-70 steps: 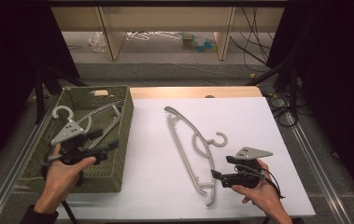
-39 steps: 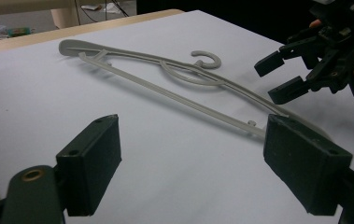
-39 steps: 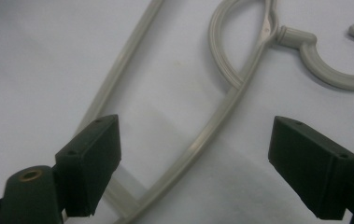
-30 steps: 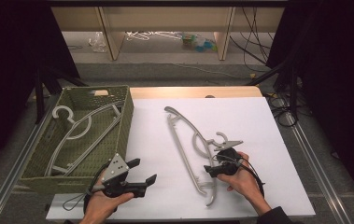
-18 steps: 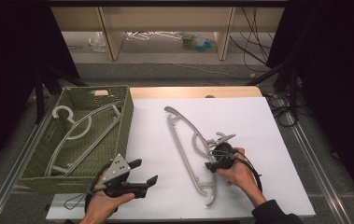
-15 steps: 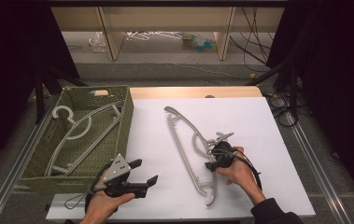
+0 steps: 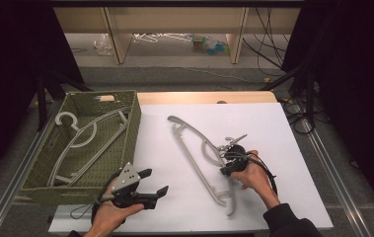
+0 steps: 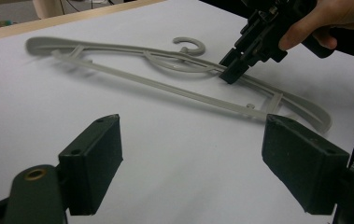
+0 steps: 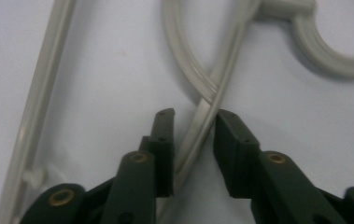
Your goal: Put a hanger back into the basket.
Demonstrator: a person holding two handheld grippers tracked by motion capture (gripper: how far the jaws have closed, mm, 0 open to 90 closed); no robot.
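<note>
While the basket (image 7: 134, 123) at left centre holds two hangers (image 7: 83, 140), the left gripper (image 7: 150, 183) at the bottom hovers over the table (image 7: 273, 123), jaws wide apart and empty. Right of centre lies a grey hanger (image 7: 194, 153) — the right gripper (image 7: 225, 169) straddles its arm, jaws narrowly parted, not yet clamped.

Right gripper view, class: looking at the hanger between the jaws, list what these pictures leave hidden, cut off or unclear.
- Right gripper view: the hanger is cut off by the frame edges; the close-up is blurred.
- High view: the right hand-held gripper covers the grasp spot; whether the jaws touch is unclear.
- High view: in the basket, the hangers overlap, so their number is uncertain.
</note>
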